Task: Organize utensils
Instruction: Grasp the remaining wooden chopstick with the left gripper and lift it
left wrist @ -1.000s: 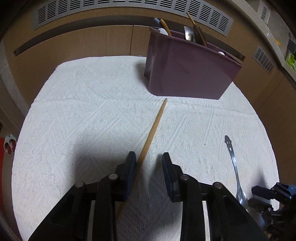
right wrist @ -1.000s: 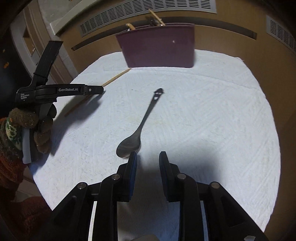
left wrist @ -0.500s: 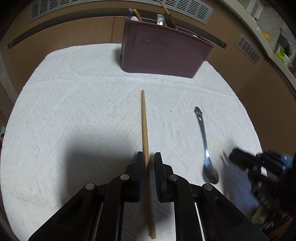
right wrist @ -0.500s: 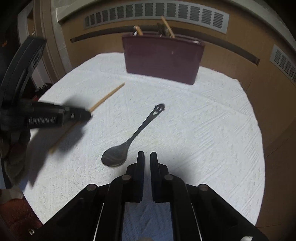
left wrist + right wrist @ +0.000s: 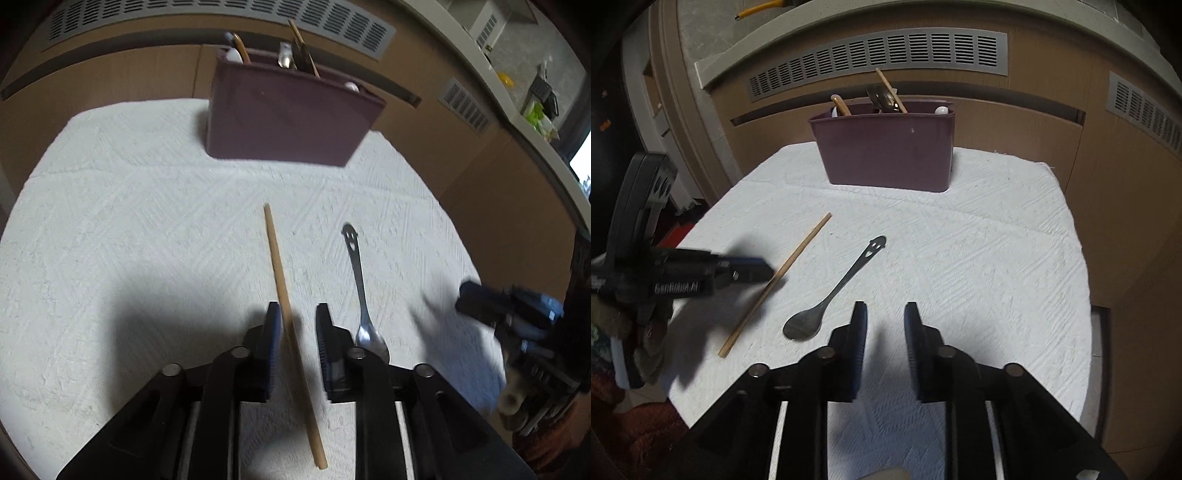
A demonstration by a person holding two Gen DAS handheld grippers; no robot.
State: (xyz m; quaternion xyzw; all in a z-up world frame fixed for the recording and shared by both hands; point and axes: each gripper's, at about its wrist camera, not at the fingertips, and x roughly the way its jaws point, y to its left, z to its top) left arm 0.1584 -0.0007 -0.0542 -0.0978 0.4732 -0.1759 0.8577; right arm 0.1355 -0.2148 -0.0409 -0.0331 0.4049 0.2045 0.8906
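A wooden chopstick (image 5: 275, 251) lies on the white cloth (image 5: 129, 229), and its near half runs between the fingers of my left gripper (image 5: 295, 310). The jaws are opening; the stick rests beside the left pad, not pinched. A steel spoon (image 5: 846, 280) with a face cut-out handle lies right of the chopstick (image 5: 798, 254), bowl toward me. My right gripper (image 5: 885, 308) hovers just right of the spoon's bowl, its jaws opening with nothing between them. The maroon utensil holder (image 5: 886, 151) stands at the cloth's far edge with several utensils in it.
A wooden cabinet front with grey vent grilles (image 5: 879, 59) rises right behind the holder. The cloth's edge drops off at the right (image 5: 1082, 266) and the near left. A gloved hand (image 5: 646, 332) holds the left gripper (image 5: 753, 271) low over the chopstick.
Both grippers shut half a second ago, the left one on the chopstick and the right one on nothing, and both have opened again. The right gripper has risen and pulled back from the spoon.
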